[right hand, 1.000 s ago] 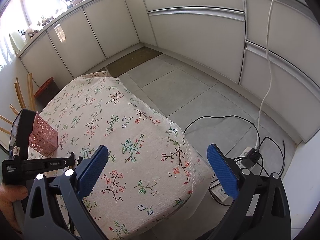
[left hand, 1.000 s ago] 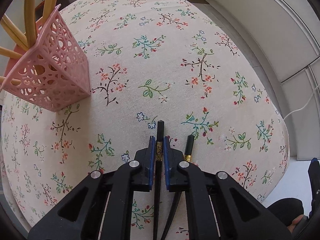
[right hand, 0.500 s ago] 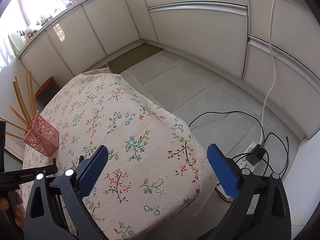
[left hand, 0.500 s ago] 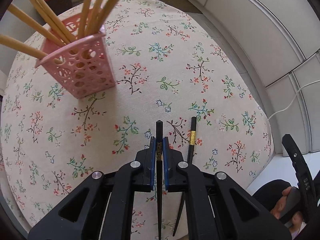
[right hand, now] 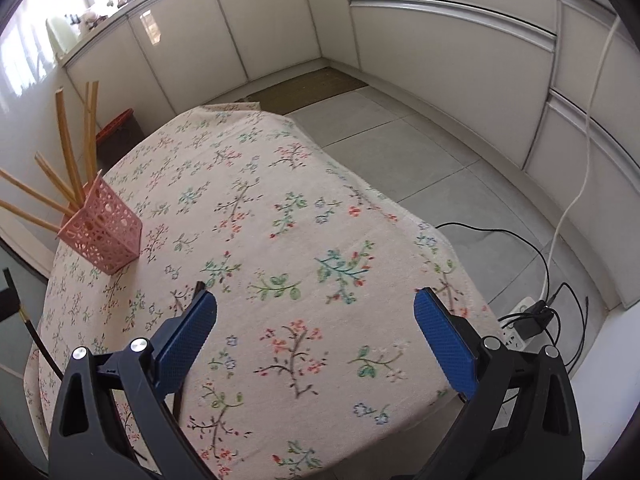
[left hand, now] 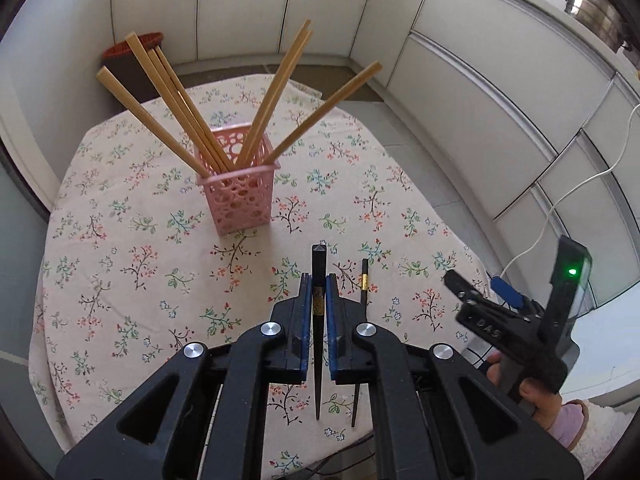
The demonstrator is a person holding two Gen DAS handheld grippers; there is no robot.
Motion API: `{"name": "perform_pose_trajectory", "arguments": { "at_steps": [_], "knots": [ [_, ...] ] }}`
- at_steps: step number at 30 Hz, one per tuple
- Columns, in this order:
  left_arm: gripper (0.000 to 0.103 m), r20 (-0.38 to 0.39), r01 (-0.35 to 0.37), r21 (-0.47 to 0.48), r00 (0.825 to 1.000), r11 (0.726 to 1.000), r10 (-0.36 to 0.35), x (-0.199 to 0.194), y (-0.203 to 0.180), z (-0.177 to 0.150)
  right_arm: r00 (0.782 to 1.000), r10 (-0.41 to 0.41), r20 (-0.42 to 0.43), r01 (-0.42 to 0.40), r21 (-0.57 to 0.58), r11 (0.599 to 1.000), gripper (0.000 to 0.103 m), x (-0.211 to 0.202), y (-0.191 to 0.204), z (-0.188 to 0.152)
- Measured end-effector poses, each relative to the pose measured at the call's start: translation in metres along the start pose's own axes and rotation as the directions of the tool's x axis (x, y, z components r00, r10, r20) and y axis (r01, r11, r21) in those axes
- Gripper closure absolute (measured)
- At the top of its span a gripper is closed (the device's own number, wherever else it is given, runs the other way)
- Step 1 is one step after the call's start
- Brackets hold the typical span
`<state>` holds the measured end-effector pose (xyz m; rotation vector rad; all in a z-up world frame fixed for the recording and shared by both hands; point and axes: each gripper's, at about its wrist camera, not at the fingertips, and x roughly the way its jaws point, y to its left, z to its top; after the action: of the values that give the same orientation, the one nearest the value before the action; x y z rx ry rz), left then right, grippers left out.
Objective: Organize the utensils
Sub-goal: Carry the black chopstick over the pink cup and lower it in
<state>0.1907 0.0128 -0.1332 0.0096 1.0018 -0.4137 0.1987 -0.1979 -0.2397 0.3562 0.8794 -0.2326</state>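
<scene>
My left gripper (left hand: 318,280) is shut on a black chopstick (left hand: 319,264), held above the floral tablecloth (left hand: 120,248). A second black chopstick (left hand: 364,280) with a gold band lies on the cloth just right of it; its end shows by my right gripper's left finger (right hand: 198,286). A pink perforated holder (left hand: 242,196) with several wooden chopsticks (left hand: 280,84) stands upright ahead and left; it also shows in the right wrist view (right hand: 102,232). My right gripper (right hand: 316,320) is open and empty over the table's near right part.
White cabinets (right hand: 280,28) surround the table. Grey tiled floor (right hand: 400,140) lies to the right with a power strip (right hand: 524,326) and cables. A dark bin with a red rim (left hand: 128,60) stands behind the table.
My left gripper has risen and tilted up with the black chopstick, so the holder now sits ahead in view. My right gripper has moved in over the table.
</scene>
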Motion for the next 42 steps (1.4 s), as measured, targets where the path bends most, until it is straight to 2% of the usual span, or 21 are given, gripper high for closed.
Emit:
{"name": "perform_pose_trajectory", "arguments": {
  "at_steps": [4, 6, 9, 11, 12, 14, 16, 19, 22, 27, 33, 42],
  "knots": [
    [0.097, 0.057, -0.009, 0.012, 0.998, 1.0, 0.008, -0.017, 0.0, 0.004, 0.993, -0.027, -0.119, 0.017, -0.087, 0.996, 0.007, 0.026, 0.046, 0.009],
    [0.097, 0.074, -0.015, 0.016, 0.997, 1.0, 0.014, -0.024, 0.001, 0.004, 0.987, -0.053, -0.153, 0.037, -0.106, 0.994, 0.007, 0.039, 0.062, 0.01],
    [0.097, 0.099, -0.03, 0.015, 0.995, 0.999, 0.028, -0.032, 0.007, 0.005, 0.967, -0.064, -0.247, 0.039, -0.104, 0.994, 0.009, 0.06, 0.075, 0.009],
    [0.097, 0.116, -0.034, 0.012, 0.993, 0.999, 0.032, -0.035, 0.013, 0.005, 0.945, -0.056, -0.324, 0.034, -0.076, 0.997, 0.027, 0.074, 0.078, 0.005],
    [0.097, 0.123, -0.035, 0.008, 0.992, 0.999, 0.034, -0.037, 0.016, 0.005, 0.933, -0.055, -0.355, 0.035, -0.063, 0.997, 0.041, 0.08, 0.077, 0.002],
    [0.097, 0.135, -0.036, -0.001, 0.99, 0.999, 0.036, -0.041, 0.022, 0.006, 0.944, -0.068, -0.323, 0.043, -0.084, 0.996, 0.053, 0.077, 0.083, 0.002],
    [0.097, 0.145, -0.039, -0.012, 0.989, 0.999, 0.04, -0.045, 0.027, 0.007, 0.944, -0.044, -0.327, 0.018, -0.081, 0.997, 0.092, 0.076, 0.085, 0.003],
    [0.097, 0.165, -0.038, -0.025, 0.985, 0.999, 0.041, -0.05, 0.031, 0.009, 0.955, 0.025, -0.294, -0.031, -0.016, 0.999, 0.096, 0.062, 0.078, 0.008],
    [0.097, 0.188, -0.033, -0.035, 0.981, 0.999, 0.039, -0.058, 0.033, 0.011, 0.974, 0.085, -0.208, -0.09, -0.015, 0.996, 0.096, 0.03, 0.075, 0.014],
    [0.097, 0.219, -0.03, -0.051, 0.975, 0.998, 0.04, -0.067, 0.034, 0.014, 0.982, 0.158, -0.107, -0.163, -0.042, 0.986, 0.096, -0.021, 0.072, 0.023],
    [0.097, 0.27, -0.036, -0.076, 0.961, 0.996, 0.055, -0.081, 0.034, 0.025, 0.971, 0.235, -0.042, -0.237, -0.043, 0.971, 0.096, -0.063, 0.061, 0.037],
    [0.097, 0.379, -0.069, -0.123, 0.918, 0.99, 0.111, -0.102, 0.033, 0.065, 0.944, 0.322, 0.076, -0.317, -0.073, 0.946, 0.096, -0.12, 0.072, 0.08]
  ]
}}
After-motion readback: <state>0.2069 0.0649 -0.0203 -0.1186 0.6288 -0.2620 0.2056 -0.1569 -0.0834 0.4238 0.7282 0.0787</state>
